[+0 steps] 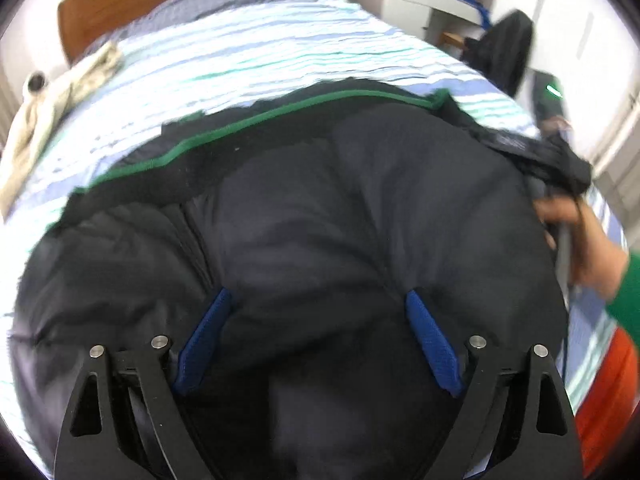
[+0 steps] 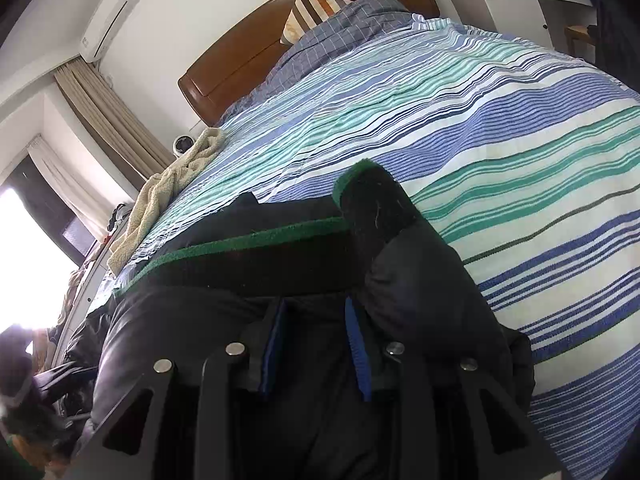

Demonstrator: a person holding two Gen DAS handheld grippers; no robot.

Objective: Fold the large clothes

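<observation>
A puffy black jacket with green trim [image 1: 320, 208] lies across the striped bed's [image 2: 500, 128] near edge. The left tool [image 1: 320, 300] hovers wide open (holding nothing); the right tool [image 2: 316, 312] pinches jacket fabric.

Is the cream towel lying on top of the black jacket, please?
No, the cream towel lies apart on the striped bedspread near the bed's far edge, with bare bedspread between it and the black jacket.
</observation>
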